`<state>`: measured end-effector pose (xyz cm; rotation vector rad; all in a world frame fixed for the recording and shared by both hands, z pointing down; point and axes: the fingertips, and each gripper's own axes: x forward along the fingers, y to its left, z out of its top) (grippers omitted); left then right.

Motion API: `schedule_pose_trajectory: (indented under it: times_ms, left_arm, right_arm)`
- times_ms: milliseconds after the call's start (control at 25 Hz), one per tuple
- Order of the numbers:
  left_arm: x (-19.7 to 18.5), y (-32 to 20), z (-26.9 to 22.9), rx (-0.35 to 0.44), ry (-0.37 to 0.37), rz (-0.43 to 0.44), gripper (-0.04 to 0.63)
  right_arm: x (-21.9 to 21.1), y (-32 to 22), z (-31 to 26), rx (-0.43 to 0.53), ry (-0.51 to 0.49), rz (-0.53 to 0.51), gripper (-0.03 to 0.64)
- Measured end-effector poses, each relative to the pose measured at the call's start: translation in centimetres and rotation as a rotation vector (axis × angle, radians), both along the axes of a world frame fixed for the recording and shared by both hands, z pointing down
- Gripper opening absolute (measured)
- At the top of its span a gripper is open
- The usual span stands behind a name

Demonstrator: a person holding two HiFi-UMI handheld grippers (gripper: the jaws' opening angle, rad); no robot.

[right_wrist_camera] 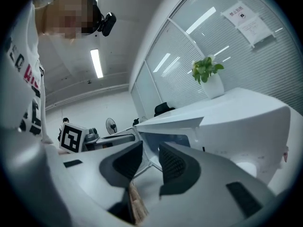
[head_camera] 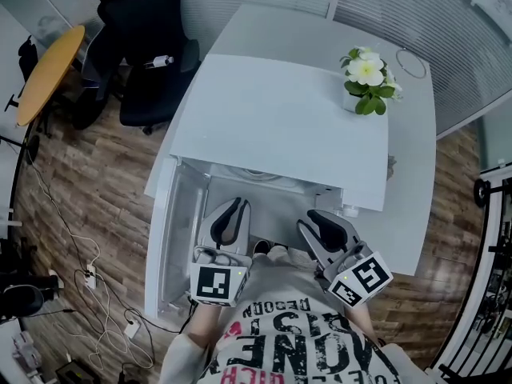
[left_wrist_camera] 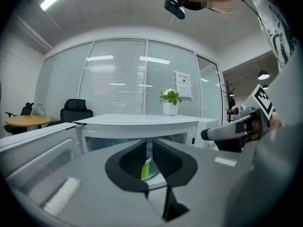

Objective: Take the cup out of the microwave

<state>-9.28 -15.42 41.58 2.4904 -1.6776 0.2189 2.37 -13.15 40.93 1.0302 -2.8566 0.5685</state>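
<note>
Head view looks steeply down past a printed shirt (head_camera: 296,346) onto two grippers side by side at the mouth of a white microwave (head_camera: 280,126). Its door (head_camera: 172,230) stands swung open to the left. The left gripper (head_camera: 236,206) reaches just under the front edge of the oven's top. In the left gripper view its jaws are drawn close on a green-sided cup (left_wrist_camera: 146,168), which fills the narrow gap between the pads in front of the open cavity. From above the cup is hidden by the gripper and the oven's top. Just beside it, the right gripper (head_camera: 312,221) has its jaws apart with nothing between them; only the oven's front shows through the gap. The microwave sits on a white table (head_camera: 408,214). Farther back, a potted plant (head_camera: 366,82) with pale flowers stands near the top's far right corner. Beyond, to the left, a black office chair (head_camera: 152,54) and a round wooden table (head_camera: 48,70) stand on the wood floor.
</note>
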Motion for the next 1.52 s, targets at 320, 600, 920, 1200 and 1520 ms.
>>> schedule_pose_trajectory:
  times_ms: [320,600,920,1200,1520]
  left_arm:
    - [1.6,0.1,0.1,0.015,-0.005,-0.045,0.049]
    - [1.9,0.2,0.0,0.025,-0.018,-0.064,0.029]
    - [2.1,0.2,-0.2,0.035,-0.041,-0.059,0.029]
    - [1.9,0.4,-0.2,0.043,-0.079,-0.051,0.029]
    - [1.7,0.4,0.3,0.006,-0.132,-0.059,0.031]
  right_arm:
    - [0.8,0.1,0.3,0.019,-0.002,-0.051,0.117]
    - [1.4,-0.1,0.0,0.027,-0.007,-0.063,0.117]
    - [1.5,-0.3,-0.4,0.038,-0.025,-0.061,0.117]
    - [1.4,-0.6,-0.2,0.030,-0.026,-0.056,0.117]
    - [1.4,-0.5,0.1,0.026,-0.022,-0.061,0.117]
